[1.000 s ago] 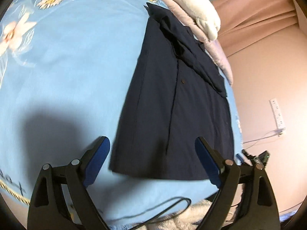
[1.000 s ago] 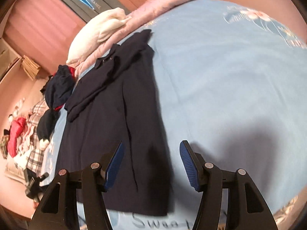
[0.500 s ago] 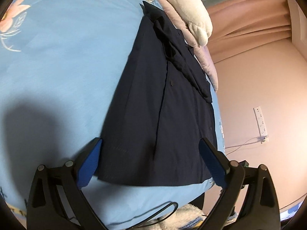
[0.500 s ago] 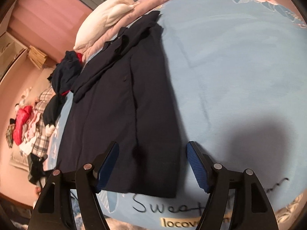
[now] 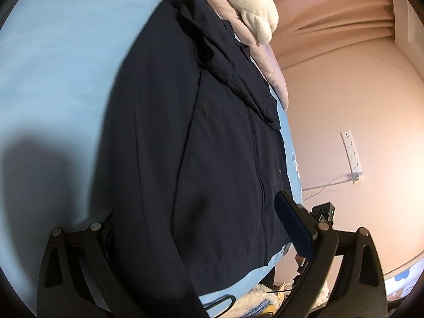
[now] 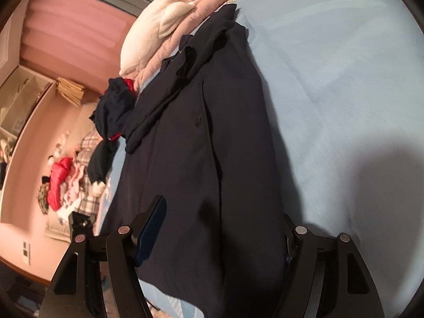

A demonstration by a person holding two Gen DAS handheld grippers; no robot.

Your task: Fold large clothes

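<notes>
A dark navy button shirt point(image 5: 212, 137) lies flat on the light blue bedsheet point(image 5: 66, 74), with its collar at the far end and one sleeve folded across its chest. My left gripper point(image 5: 196, 209) stands open over the near hem, its fingers wide on either side of the cloth. In the right wrist view the same shirt point(image 6: 212, 145) fills the middle. My right gripper point(image 6: 222, 209) is open too and straddles the hem's right part. Neither pair of pads presses on the fabric.
A white pillow point(image 6: 156, 26) and a pink quilt point(image 5: 267, 61) lie past the collar. Dark and red clothes point(image 6: 111, 111) are heaped at the bed's edge, with more clothes point(image 6: 63, 182) on the floor. A power strip point(image 5: 352, 153) hangs on the pink wall.
Both grippers have moved forward and lower onto the shirt's hem, so the shirt looks much larger. Both pairs of jaws stand wider than a second ago.
</notes>
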